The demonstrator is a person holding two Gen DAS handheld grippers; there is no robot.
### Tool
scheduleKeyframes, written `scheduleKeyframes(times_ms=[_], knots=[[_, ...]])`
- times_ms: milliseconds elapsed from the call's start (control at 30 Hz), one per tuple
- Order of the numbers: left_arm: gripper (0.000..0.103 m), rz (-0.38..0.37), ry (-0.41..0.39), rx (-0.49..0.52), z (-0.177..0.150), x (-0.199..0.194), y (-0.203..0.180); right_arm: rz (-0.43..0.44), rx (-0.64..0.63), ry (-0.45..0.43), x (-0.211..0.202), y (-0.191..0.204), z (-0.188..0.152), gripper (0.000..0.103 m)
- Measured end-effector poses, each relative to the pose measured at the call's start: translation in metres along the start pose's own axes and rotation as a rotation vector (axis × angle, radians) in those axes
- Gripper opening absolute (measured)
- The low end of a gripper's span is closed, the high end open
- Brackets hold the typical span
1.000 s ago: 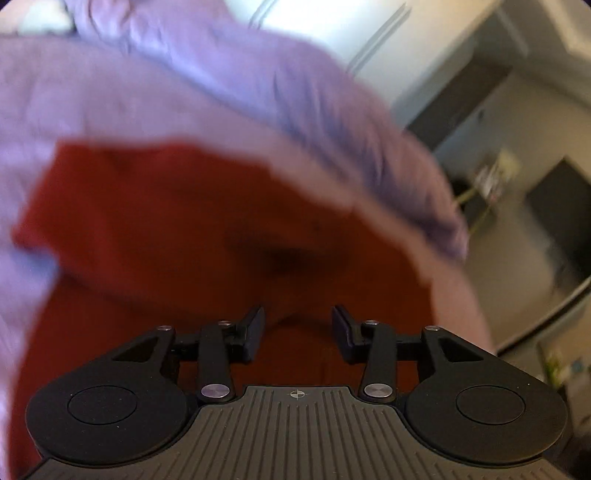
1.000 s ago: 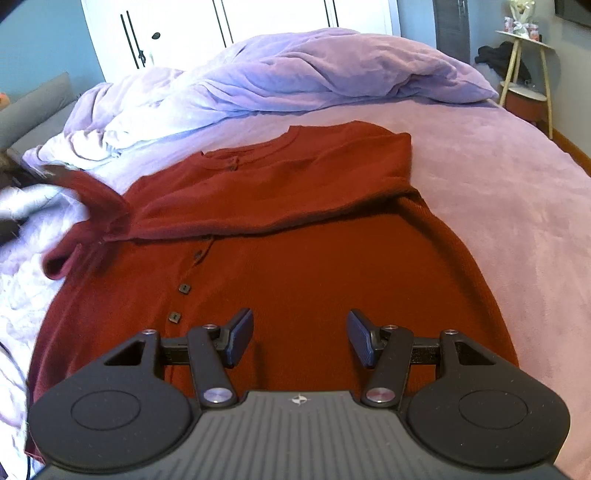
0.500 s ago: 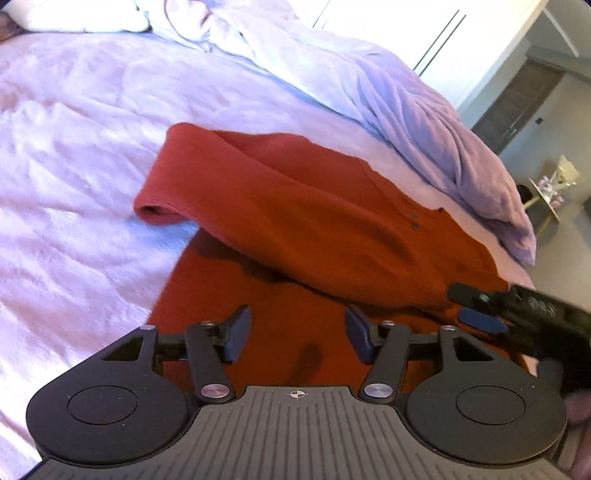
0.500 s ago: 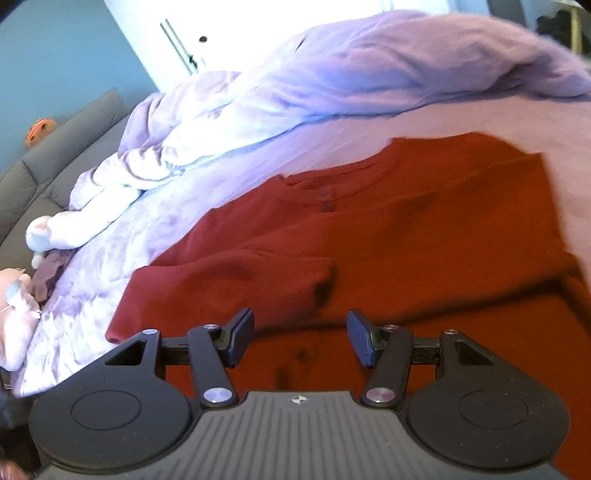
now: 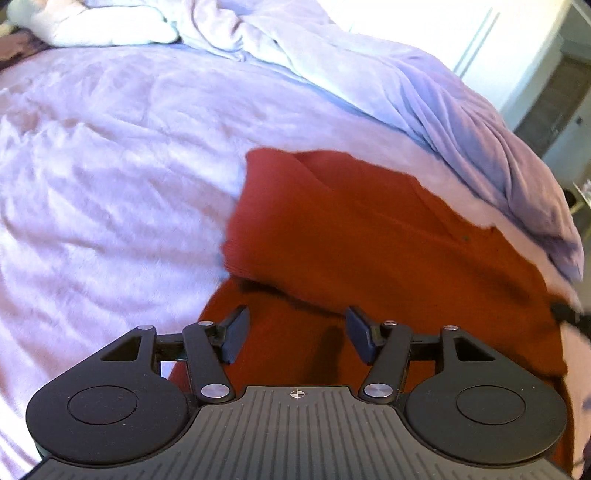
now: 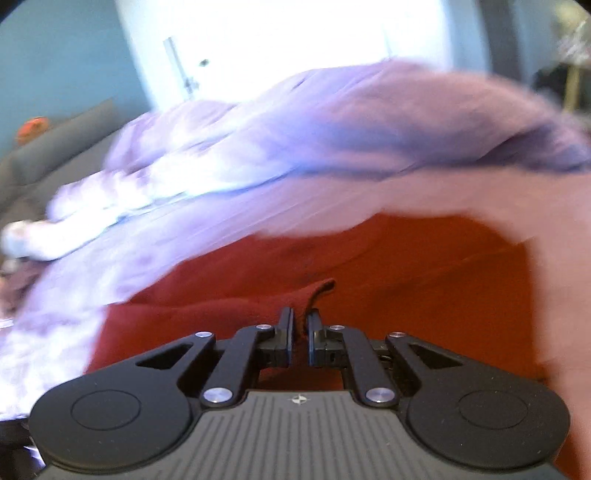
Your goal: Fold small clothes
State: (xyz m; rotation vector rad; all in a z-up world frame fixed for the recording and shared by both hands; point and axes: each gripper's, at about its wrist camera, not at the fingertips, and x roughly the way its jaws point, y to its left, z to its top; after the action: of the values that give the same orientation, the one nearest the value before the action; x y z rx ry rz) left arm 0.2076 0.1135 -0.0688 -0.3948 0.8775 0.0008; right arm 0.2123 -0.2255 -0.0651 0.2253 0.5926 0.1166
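Observation:
A dark red buttoned top [image 5: 369,236] lies on the lilac bed, with one sleeve folded across its front. My left gripper [image 5: 295,338] is open and empty, hovering just above the lower body of the top. In the blurred right wrist view the same red top [image 6: 424,280] fills the lower middle. My right gripper [image 6: 300,326] is shut on a fold of the red fabric, the end of the folded sleeve [image 6: 317,290], which sticks up between the jaws. A bit of the right gripper shows at the right edge of the left wrist view [image 5: 567,314].
A lilac blanket [image 5: 110,166] covers the bed. A bunched lilac duvet [image 5: 424,96] lies along the far side. A white pillow [image 5: 110,22] is at the far left. White wardrobe doors [image 6: 277,48] and a grey sofa [image 6: 55,147] stand behind.
My right gripper has moved down onto the top and closed on the sleeve fabric. My left gripper has stayed open and swung left along the top.

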Motion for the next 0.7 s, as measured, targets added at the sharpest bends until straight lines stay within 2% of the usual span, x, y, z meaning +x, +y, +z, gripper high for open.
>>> scheduleKeyframes(times_ms=[100, 200, 267, 333, 367, 433, 600, 700], knots=[[0.063, 0.024, 0.014, -0.005, 0.006, 0.012, -0.008, -0.088, 0.0, 0.026, 0.003, -0.026, -0.002, 0.001], [0.064, 0.022, 0.019, 0.002, 0.007, 0.017, -0.014, -0.158, 0.046, 0.083, 0.013, -0.058, -0.007, 0.0], [0.065, 0.026, 0.017, 0.015, 0.006, 0.017, -0.015, -0.133, 0.102, 0.128, 0.018, -0.078, -0.011, 0.002], [0.066, 0.024, 0.016, 0.026, 0.003, 0.017, -0.015, -0.082, 0.175, 0.14, 0.017, -0.089, -0.016, 0.01], [0.067, 0.024, 0.015, 0.033, 0.002, 0.017, -0.015, -0.021, 0.228, 0.149, 0.017, -0.095, -0.018, 0.023], [0.068, 0.028, 0.015, 0.046, 0.0, 0.017, -0.017, 0.045, 0.272, 0.157, 0.021, -0.096, -0.023, 0.042], [0.073, 0.03, 0.025, 0.072, -0.002, 0.017, -0.018, 0.097, 0.209, 0.198, 0.04, -0.07, -0.027, 0.044], [0.073, 0.029, 0.025, 0.081, -0.002, 0.017, -0.018, 0.107, 0.184, 0.215, 0.05, -0.058, -0.026, 0.041]])
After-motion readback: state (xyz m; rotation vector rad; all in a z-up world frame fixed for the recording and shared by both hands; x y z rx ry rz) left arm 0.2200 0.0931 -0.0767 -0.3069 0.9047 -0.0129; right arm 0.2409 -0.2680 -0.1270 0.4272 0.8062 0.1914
